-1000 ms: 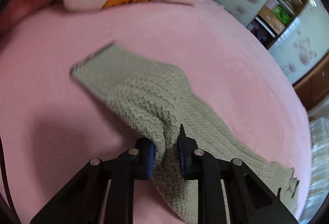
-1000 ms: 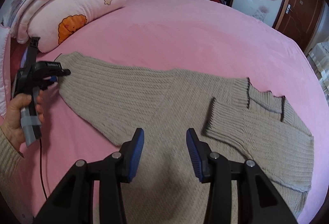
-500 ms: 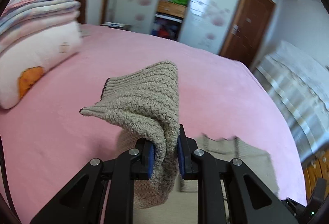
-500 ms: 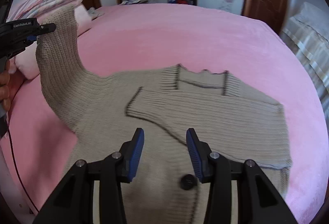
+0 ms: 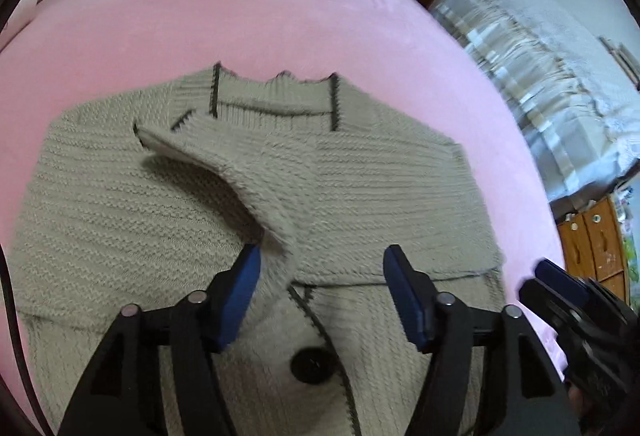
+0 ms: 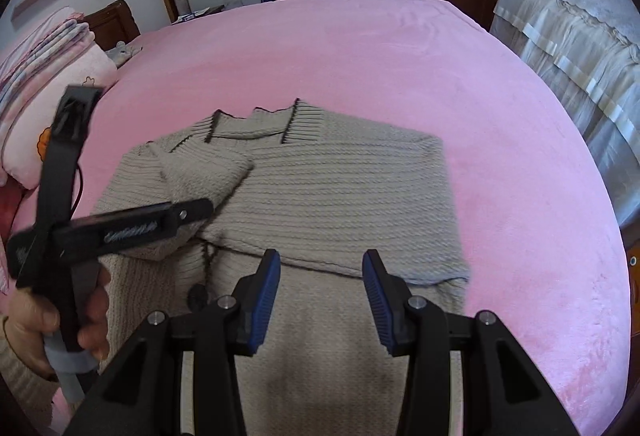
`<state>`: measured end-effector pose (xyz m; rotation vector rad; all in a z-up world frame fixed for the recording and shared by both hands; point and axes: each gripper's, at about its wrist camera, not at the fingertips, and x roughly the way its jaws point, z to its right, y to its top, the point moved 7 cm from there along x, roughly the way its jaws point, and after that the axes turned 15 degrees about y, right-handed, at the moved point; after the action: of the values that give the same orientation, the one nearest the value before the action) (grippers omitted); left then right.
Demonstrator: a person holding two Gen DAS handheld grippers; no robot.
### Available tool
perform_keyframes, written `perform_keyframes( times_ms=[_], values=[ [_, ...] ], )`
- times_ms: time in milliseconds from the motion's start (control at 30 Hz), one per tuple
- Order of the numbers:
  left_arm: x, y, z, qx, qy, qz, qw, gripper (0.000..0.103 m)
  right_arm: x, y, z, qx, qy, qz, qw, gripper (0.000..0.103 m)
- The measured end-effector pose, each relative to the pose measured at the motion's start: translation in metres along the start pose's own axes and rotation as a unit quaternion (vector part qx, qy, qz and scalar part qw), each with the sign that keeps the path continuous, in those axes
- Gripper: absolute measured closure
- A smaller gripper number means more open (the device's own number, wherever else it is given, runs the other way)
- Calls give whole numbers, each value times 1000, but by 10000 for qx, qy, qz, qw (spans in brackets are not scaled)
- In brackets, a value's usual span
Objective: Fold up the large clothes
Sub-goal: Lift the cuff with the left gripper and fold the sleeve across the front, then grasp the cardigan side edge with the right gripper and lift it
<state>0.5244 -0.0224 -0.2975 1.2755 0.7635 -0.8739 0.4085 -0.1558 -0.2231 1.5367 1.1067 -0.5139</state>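
text: white lettering on left claw [image 6: 192, 214] body | legibility: too blurred to read

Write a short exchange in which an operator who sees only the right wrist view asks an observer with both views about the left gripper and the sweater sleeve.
Operator: From the side I cannot see the jaws. Is the left gripper pinching the sleeve?
Observer: No. In the left wrist view the left gripper has its jaws opening; the sleeve only brushes one blue pad, unpinched.
Operator: Does the sleeve lie flat on the sweater?
Observer: Not fully. It arches up off the sweater near the gripper, with a shadow under it.
Operator: What lies under the gap between the jaws?
Observer: The dark-trimmed front edge and a black button.
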Motion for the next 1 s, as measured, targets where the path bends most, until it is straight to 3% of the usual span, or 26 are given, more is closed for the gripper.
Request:
perform_keyframes(
  times_ms=[100, 167, 300, 400, 533, 667, 700, 933, 967, 1000],
  values=[
    [-39, 0, -34, -296, -183, 351, 9988, 35, 2, 5, -1, -33, 174, 8, 9998, 60],
    [-61, 2, -63, -631, -96, 615, 9961, 34, 6, 10, -9, -161, 305, 10, 9994, 60],
    [-82, -7, -139, -1364, 840, 923, 9828, 33, 22, 23, -48, -614, 476, -78, 9969, 60],
    [-68, -31, -192, -1931, 1261, 668, 9707, 34, 41, 38, -88, -1085, 467, -156, 9929, 59],
    [-43, -62, -221, -2542, 835, 207, 9633, 34, 69, 51, -136, -1756, 282, -344, 9834, 51],
    [-22, -74, -226, -2582, 579, -27, 9644, 34, 115, 57, -170, -2419, -274, -673, 9676, 49],
    [-19, -72, -225, -2524, 569, -39, 9659, 35, 130, 58, -173, -2567, -581, -783, 9616, 49],
    [-1, -52, -215, -2045, 557, -77, 9773, 35, 184, 56, -160, -2625, -1305, -1441, 9452, 51],
    [-2, -51, -212, -2009, 562, -93, 9780, 35, 188, 55, -157, -2643, -1375, -1498, 9428, 64],
    [1, -48, -211, -1964, 573, -126, 9788, 35, 191, 54, -155, -2634, -1409, -1582, 9411, 92]
  ],
)
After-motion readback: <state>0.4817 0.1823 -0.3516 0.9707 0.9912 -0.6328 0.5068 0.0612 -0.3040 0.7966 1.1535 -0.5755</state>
